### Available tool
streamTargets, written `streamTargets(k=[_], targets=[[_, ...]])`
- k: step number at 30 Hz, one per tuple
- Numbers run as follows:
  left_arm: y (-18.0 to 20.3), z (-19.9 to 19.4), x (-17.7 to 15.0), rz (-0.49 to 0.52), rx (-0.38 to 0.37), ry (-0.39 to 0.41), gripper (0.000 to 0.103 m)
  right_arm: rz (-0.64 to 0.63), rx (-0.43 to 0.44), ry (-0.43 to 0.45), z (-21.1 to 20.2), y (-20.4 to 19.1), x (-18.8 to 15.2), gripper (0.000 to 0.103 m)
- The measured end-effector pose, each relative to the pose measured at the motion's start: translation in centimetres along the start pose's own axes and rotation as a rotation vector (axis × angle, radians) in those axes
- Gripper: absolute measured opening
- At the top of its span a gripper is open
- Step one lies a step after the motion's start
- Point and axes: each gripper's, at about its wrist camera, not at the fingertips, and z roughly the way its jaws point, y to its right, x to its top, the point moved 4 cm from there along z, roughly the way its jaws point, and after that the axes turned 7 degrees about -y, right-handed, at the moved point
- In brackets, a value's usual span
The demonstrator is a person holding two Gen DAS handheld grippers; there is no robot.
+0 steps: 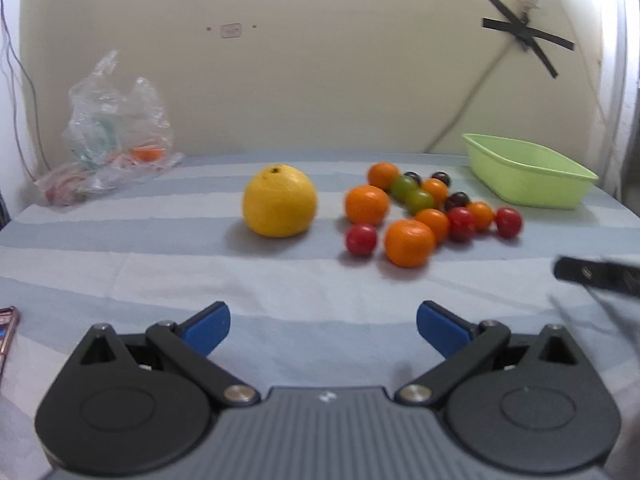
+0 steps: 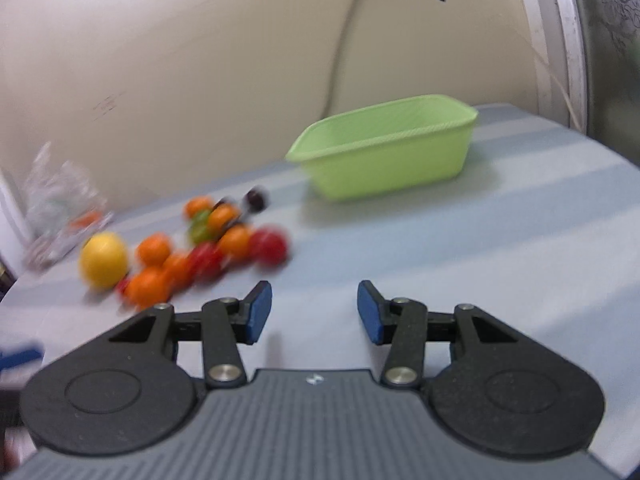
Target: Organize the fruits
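A large yellow citrus (image 1: 280,200) sits on the striped cloth. To its right lies a loose pile of mandarins (image 1: 409,242), red cherry tomatoes (image 1: 361,239), green ones (image 1: 403,186) and dark ones (image 1: 457,200). An empty light-green basin (image 1: 532,172) stands behind the pile on the right. My left gripper (image 1: 323,312) is open over bare cloth, well short of the fruit. In the blurred right wrist view, my right gripper (image 2: 314,292) stands about half open with nothing between its blue pads. There the fruit pile (image 2: 236,242) is ahead to the left and the basin (image 2: 388,152) ahead.
A crumpled clear plastic bag (image 1: 116,136) with an orange thing inside lies at the back left by the wall. A phone (image 1: 8,332) shows at the left edge. A cable (image 1: 460,112) runs down the wall behind the basin. Part of the right gripper (image 1: 592,276) shows at the right edge.
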Motion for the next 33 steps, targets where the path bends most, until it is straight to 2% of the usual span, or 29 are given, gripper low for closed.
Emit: streamTargets(k=[2, 5, 8, 12, 16, 19, 33], targets=[[-0.2, 0.3, 0.2, -0.004, 0.009, -0.004, 0.103, -0.030, -0.010, 0.027, -0.8, -1.8, -0.9, 0.050], [-0.5, 0.5, 0.3, -0.003, 0.031, 0.001, 0.103, -0.040, 0.019, 0.006, -0.7, -3.1, -1.3, 0.050], [-0.6, 0.7, -0.1, 0.002, 0.049, 0.006, 0.103, -0.086, -0.006, 0.034, -0.8, -4.1, -1.4, 0.051], [-1.0, 1.2, -0.2, -0.008, 0.058, 0.005, 0.103, -0.089, 0.006, 0.035, -1.3, -4.6, -1.9, 0.051], [-1.2, 1.5, -0.3, -0.014, 0.051, -0.009, 0.103, -0.152, 0.085, 0.031, -1.9, -2.2, -1.5, 0.051], [-1.3, 1.6, -0.4, -0.021, 0.050, -0.012, 0.103, -0.183, 0.106, 0.032, -2.0, -2.4, -1.5, 0.051], [-1.4, 1.3, -0.7, -0.044, 0.059, 0.003, 0.103, -0.183, 0.090, 0.069, -2.3, -3.8, -1.8, 0.056]])
